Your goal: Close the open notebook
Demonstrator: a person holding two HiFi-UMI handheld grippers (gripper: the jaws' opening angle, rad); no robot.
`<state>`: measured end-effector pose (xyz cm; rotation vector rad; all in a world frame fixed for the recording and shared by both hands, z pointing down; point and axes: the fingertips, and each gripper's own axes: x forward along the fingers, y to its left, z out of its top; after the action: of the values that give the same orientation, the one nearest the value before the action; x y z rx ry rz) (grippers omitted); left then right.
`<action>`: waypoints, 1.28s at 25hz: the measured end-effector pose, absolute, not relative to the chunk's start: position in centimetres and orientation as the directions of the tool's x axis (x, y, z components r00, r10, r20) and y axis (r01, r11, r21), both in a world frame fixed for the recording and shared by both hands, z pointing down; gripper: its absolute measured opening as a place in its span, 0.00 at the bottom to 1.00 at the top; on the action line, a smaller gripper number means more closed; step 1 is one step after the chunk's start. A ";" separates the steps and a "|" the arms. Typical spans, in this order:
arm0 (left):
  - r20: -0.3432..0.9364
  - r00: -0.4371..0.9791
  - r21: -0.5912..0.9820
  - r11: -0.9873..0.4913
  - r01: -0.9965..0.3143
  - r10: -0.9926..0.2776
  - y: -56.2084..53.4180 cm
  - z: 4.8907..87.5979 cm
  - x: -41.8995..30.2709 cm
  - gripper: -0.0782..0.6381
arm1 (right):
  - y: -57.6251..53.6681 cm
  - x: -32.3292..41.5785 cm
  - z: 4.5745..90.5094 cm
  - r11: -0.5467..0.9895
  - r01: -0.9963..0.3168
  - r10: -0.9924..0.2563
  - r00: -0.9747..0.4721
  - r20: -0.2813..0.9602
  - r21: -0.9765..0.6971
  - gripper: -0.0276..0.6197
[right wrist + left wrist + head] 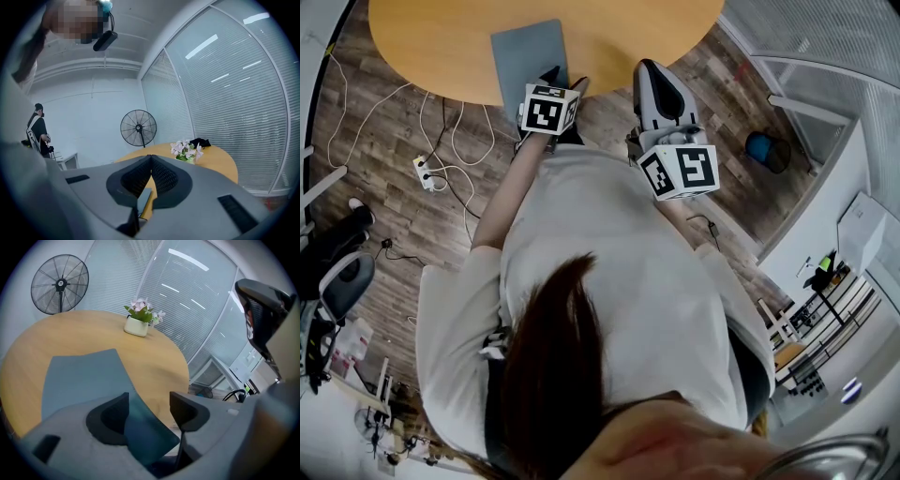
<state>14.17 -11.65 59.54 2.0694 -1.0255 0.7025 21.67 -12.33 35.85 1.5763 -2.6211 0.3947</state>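
Two grippers are nearest. The left gripper (149,411) has its jaws wide apart, with the near corner of the closed grey-blue notebook (79,376) between them, unpressed. The right gripper (151,161) has its jaws together. The notebook lies flat on the round desk (159,362), a flower pot (137,326) beyond, a fan (60,284) farthest.

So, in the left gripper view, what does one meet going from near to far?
left gripper with open jaws → notebook → table → flower pot → fan
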 end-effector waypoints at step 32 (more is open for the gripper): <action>0.642 0.421 0.256 -0.339 -0.906 -0.641 -13.0 55.4 10.8 0.13 | -10.8 21.0 34.7 0.472 -0.866 -0.855 -0.495 0.153 -0.166 0.05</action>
<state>10.75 -12.97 55.38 2.0917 -1.3030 0.5857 20.97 -10.76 34.70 1.5526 -2.6526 0.3440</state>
